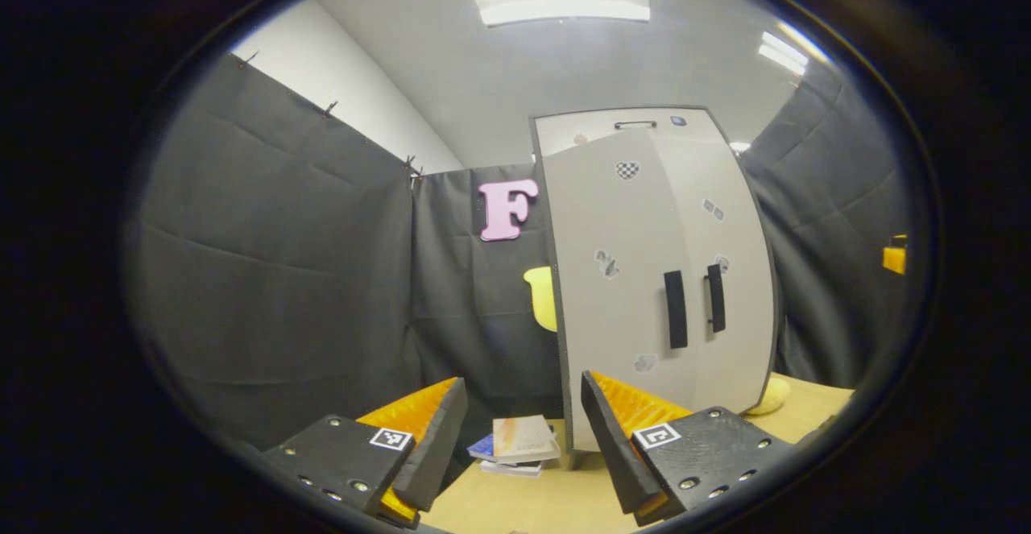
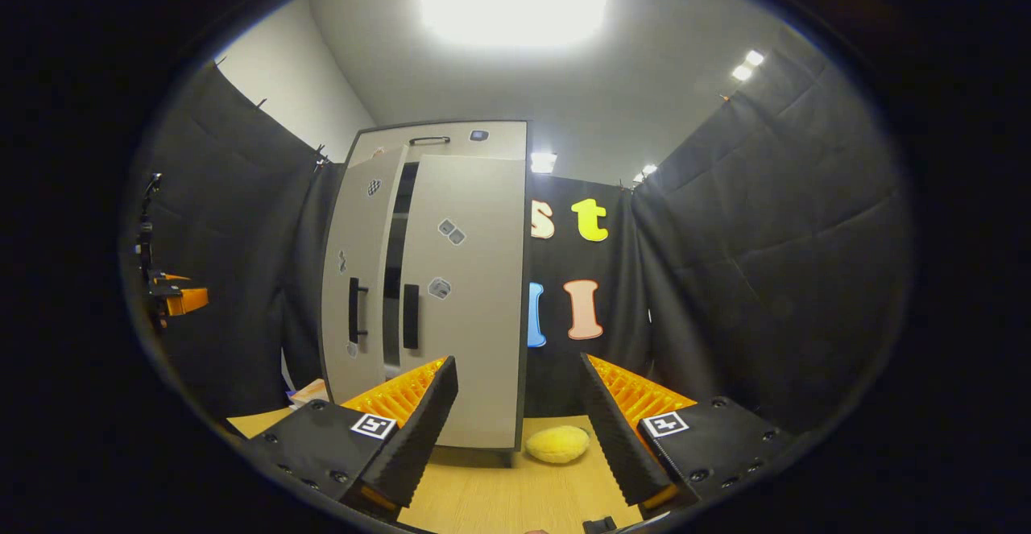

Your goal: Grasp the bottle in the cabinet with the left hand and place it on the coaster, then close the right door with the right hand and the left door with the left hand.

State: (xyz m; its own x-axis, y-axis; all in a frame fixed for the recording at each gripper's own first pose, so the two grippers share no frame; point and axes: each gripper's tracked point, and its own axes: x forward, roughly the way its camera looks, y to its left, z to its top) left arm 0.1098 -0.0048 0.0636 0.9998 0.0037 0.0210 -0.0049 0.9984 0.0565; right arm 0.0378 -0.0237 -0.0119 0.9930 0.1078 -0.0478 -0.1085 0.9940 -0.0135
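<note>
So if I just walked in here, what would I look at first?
Probably the tall grey cabinet standing on the wooden table, its two doors not quite shut, with a dark gap between the black handles. Next, the fuzzy yellow thing lying on the table by the cabinet's foot. In the left gripper view, a little stack of books sits beside the cabinet, just past the open left tool.

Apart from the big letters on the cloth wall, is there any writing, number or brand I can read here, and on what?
Cabinet door stickers: too small to read.
Top book of the stack: cover print blurred.
Square markers on the left tongs and right tongs: black-and-white patterns, no words.
Nothing here reads as text.
</note>
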